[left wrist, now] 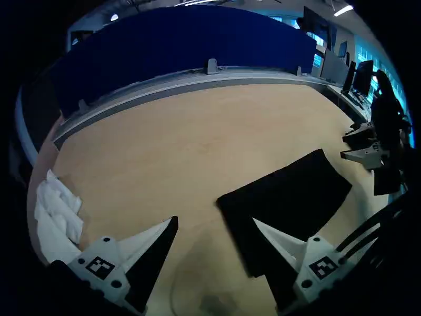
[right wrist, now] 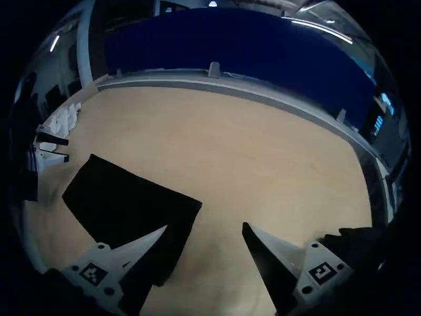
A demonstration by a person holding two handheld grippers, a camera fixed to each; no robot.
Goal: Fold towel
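Table (left wrist: 210, 142) bears towel (left wrist: 284, 200); left gripper (left wrist: 214, 219), right gripper (right wrist: 205, 226) seemingly hover, jaws apart.

Hidden edges and dim corners

In the left gripper view, the near edge of the black towel (left wrist: 287, 203) runs behind a finger of the left tongs (left wrist: 214, 220), so its near corner is unseen. The white cloths (left wrist: 55, 210) are cut off by the picture's edge. The right tongs (left wrist: 343, 147), farther off, merge into a dark shape behind them that cannot be made out. In the right gripper view, a finger of the right tongs (right wrist: 205, 226) covers the towel's near corner, and a dark mass (right wrist: 358, 239) low at the side is too dim to identify.
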